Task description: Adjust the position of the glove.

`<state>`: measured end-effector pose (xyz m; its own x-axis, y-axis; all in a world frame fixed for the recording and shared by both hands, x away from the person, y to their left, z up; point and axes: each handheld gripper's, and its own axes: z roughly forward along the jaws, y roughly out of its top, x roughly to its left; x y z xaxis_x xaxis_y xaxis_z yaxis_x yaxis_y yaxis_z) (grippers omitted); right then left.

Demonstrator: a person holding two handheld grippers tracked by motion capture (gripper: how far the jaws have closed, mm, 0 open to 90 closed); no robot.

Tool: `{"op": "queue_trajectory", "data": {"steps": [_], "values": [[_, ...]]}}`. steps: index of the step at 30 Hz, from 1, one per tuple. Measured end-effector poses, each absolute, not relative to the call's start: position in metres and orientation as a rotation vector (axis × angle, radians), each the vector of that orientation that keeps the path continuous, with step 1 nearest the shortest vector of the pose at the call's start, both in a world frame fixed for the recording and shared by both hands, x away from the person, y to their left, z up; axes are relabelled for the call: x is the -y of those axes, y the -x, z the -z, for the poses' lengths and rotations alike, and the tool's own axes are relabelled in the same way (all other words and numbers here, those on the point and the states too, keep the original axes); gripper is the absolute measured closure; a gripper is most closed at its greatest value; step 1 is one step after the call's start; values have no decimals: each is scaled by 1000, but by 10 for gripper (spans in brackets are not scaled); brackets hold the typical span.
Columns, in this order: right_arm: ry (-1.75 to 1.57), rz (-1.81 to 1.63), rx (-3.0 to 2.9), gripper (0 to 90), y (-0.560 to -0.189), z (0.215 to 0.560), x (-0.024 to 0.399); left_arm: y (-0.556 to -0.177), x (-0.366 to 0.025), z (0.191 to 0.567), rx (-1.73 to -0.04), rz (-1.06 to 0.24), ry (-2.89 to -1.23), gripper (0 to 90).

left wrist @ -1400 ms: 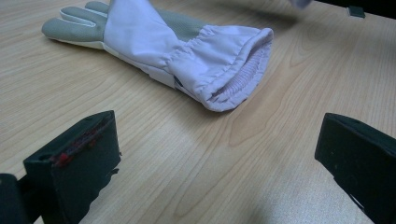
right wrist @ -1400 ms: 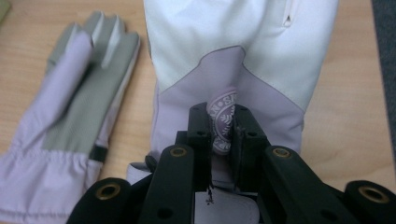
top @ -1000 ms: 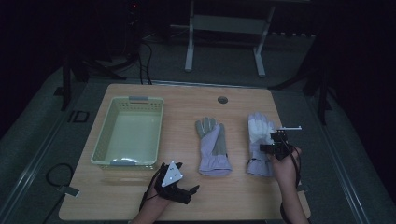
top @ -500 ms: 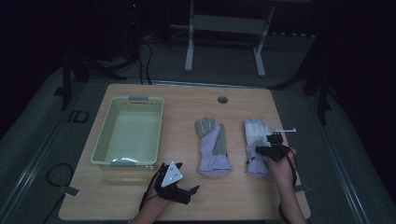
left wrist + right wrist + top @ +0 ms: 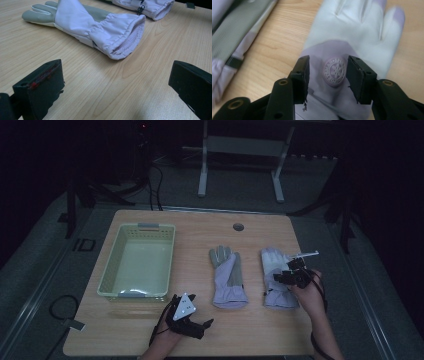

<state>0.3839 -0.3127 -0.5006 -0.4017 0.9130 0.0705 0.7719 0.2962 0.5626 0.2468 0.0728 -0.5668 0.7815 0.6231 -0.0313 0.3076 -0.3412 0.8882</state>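
**Gripper Opens Over Glove on Wooden Table**

While the right gripper (image 5: 286, 276) hangs over the back of the right-hand glove (image 5: 278, 277), its two black jaws have just been opening and now stand apart, pressing on nothing. Seen in the right gripper view, the jaws frame a round embossed badge (image 5: 334, 71) on the pale lavender fabric of that glove (image 5: 352, 37), which lies flat with its fingers pointing away from the person. The hand holding this gripper comes in from the bottom right of the high view.

Just beside it, nearer the table's middle, lies the second glove (image 5: 228, 277), palm up with grey patches on its fingers; the two gloves are close but apart. In the left gripper view this second glove (image 5: 85, 27) shows its gathered cuff turned toward the camera.

At the near edge of the wooden table (image 5: 200, 225) the left gripper (image 5: 200, 326) rests low, its jaws spread wide with bare wood between them. Beyond it, toward the table's left side, stands a pale green basket (image 5: 107, 277).
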Motion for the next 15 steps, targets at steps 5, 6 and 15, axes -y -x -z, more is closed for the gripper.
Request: {"op": "queue_trajectory", "data": {"steps": [5,6,15], "values": [[-1384,-790,-2387,534,-386,490,327,-247,-72,567,-704,-384,-1950,0],[-1342,-794,-2405,533,-385,489,328,-247,-72,567,-706,-383,-1950,0],[-1296,-797,-2485,495,-390,507,332,-247,-72,567,-708,-383,-1951,0]]}}
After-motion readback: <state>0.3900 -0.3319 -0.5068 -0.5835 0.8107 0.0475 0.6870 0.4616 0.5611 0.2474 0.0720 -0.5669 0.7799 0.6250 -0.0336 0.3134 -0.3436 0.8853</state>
